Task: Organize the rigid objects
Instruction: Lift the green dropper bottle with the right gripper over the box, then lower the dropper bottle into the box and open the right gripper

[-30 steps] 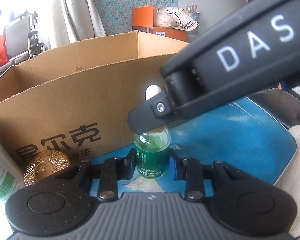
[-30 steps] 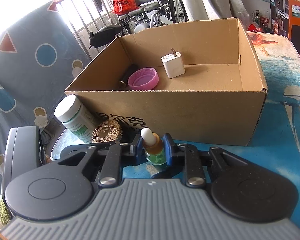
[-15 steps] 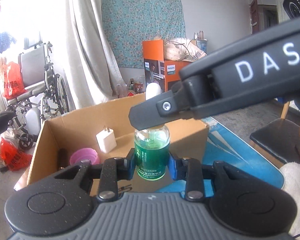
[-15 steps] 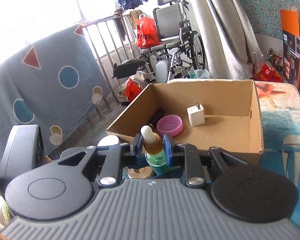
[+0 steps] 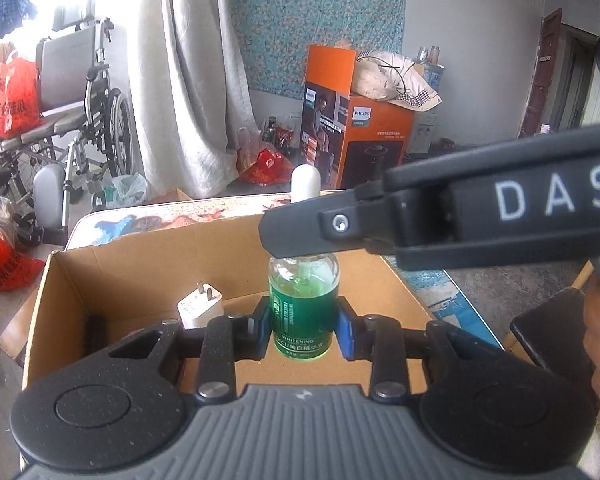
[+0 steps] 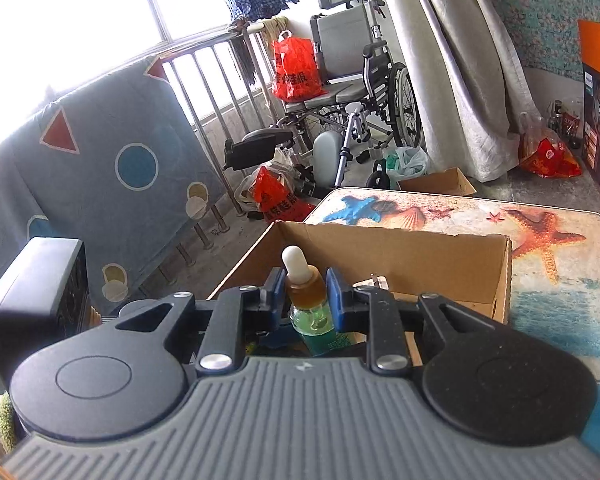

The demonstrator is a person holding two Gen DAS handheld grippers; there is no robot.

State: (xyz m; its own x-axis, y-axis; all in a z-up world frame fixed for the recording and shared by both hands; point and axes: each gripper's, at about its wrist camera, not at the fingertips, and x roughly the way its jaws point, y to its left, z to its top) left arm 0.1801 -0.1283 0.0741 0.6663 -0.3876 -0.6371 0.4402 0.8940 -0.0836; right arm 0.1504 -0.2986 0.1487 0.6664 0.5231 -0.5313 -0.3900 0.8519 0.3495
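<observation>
While both claws are gripping the same dropper bottle [image 5: 303, 308], the step in hand looks like the carry to the box [image 5: 112, 268], with release not yet done. The left claw [image 5: 303, 326] is closed narrowly on the green glass body, its blue pads pressing either side of the label. The right claw [image 6: 306, 292] is pinched tighter, on the amber neck just under the white bulb [image 6: 294, 262]; in the left view it is crossing in from the right over the bottle's shoulder. The bottle is hanging in the air above the box's open top, clear of the floor inside, near the white charger [image 5: 200, 308]; a dark item is lying at the box's left wall, too shadowed to name. Its long axis is running vertical, bulb pointing up, base down, close to upright. Next move, as a judgement: lowering it into a bare patch of box floor beside the charger, keeping it upright, then freeing one claw before the other so it is not tipping. The box is sitting on the starfish-print surface [image 6: 540, 248].
</observation>
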